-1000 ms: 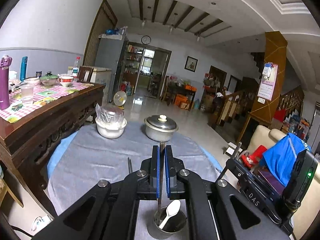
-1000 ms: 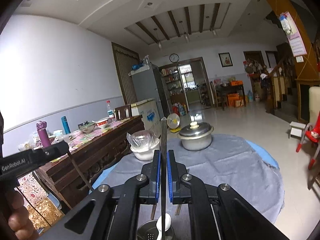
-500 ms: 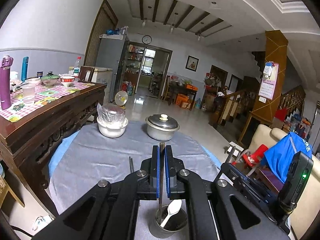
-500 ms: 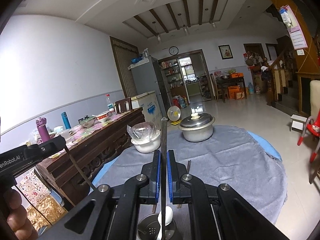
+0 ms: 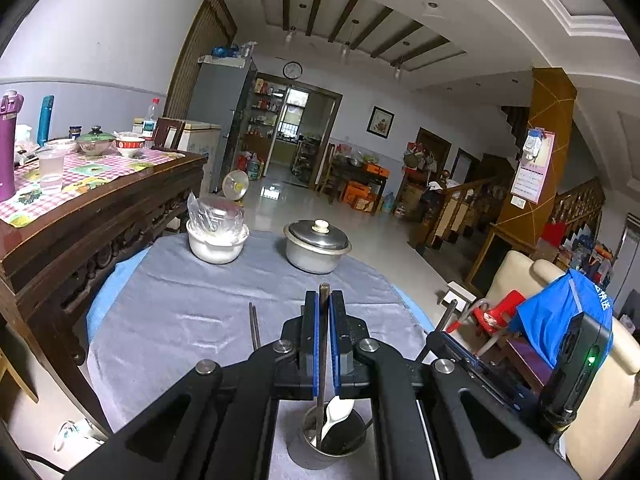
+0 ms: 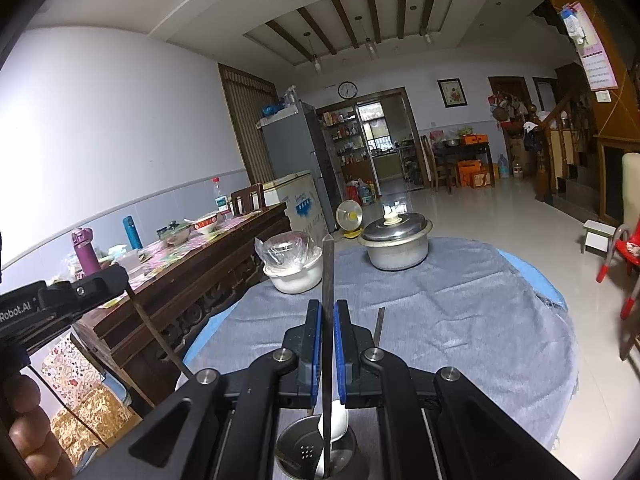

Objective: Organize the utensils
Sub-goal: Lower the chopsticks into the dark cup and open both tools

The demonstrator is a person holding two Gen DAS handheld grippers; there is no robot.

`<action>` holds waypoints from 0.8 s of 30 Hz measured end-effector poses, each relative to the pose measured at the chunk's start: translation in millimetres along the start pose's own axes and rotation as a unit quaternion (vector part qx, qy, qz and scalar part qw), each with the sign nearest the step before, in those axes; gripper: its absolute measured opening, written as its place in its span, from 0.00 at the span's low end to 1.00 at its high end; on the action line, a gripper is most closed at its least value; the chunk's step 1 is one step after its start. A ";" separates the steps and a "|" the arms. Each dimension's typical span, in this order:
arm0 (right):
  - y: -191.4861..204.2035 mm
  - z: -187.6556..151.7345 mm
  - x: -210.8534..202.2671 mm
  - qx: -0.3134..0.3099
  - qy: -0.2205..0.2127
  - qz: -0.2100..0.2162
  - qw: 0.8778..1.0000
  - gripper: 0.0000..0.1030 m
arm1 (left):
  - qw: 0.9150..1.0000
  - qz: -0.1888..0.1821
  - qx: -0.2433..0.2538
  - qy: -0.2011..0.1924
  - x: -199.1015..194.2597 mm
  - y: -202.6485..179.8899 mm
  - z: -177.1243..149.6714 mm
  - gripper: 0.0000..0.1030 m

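Two claws, left claw and right claw, each clamped on a chopstick over the holder cup; lower tips straight in, clear of the spoon, then release.

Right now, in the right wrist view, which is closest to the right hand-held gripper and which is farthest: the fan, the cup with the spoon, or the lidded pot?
From the right hand-held gripper:
1. Metal cup, just below.
2. Lidded pot, far side of the table.
3. Fan, on the floor beyond.
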State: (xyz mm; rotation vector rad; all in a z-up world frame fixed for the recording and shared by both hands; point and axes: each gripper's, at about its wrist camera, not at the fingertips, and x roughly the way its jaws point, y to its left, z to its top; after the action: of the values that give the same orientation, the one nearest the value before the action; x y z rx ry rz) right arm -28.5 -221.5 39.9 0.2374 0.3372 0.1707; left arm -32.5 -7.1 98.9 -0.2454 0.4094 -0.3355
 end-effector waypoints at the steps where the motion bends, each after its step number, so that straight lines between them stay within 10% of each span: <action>1: 0.2 -0.7 1.1 0.001 0.002 0.000 1.000 0.07 | 1.000 0.001 0.000 0.000 -0.3 -0.4 -0.5 0.05; 24: -6.0 -18.7 24.9 0.013 0.054 -0.002 0.998 0.07 | 0.998 0.007 -0.002 0.055 27.2 0.7 -15.1 0.05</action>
State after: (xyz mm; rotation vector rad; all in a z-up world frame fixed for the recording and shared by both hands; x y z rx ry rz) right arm -11.1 -218.4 13.6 0.2538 0.4479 0.1757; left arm -15.3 -18.9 75.8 -0.2276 0.5200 -0.3355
